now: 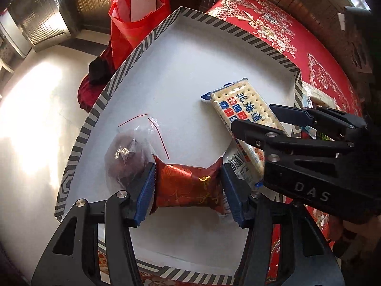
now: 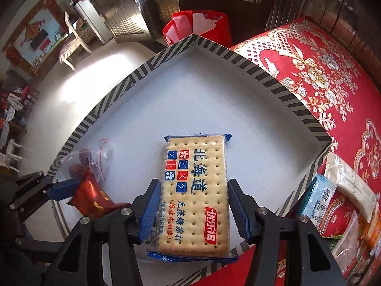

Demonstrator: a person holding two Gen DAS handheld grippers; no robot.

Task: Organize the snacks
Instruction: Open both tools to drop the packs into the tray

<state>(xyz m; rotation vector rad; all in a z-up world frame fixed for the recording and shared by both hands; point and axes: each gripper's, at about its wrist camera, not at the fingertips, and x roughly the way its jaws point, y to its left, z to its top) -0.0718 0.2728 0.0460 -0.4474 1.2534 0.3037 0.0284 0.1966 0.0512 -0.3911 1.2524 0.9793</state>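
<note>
Both my tools stand over the striped box, each with a snack between its pads.

My left tool (image 1: pixel 188 188) pinches the red snack packet (image 1: pixel 188 186) at both ends; my right tool (image 2: pixel 193 212) straddles the cracker pack (image 2: pixel 195 190), though I cannot tell whether its pads press on it. Both snacks are inside the striped box (image 1: pixel 190 47), near its front edge, the clear bag (image 1: pixel 128 157) just left of the red packet. More snack packets (image 2: pixel 345 190) lie right of the box on the red patterned cloth (image 2: pixel 321 71).

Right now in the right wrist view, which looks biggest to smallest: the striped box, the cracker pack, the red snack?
1. striped box
2. cracker pack, though it is nearest the camera
3. red snack, partly hidden
</note>
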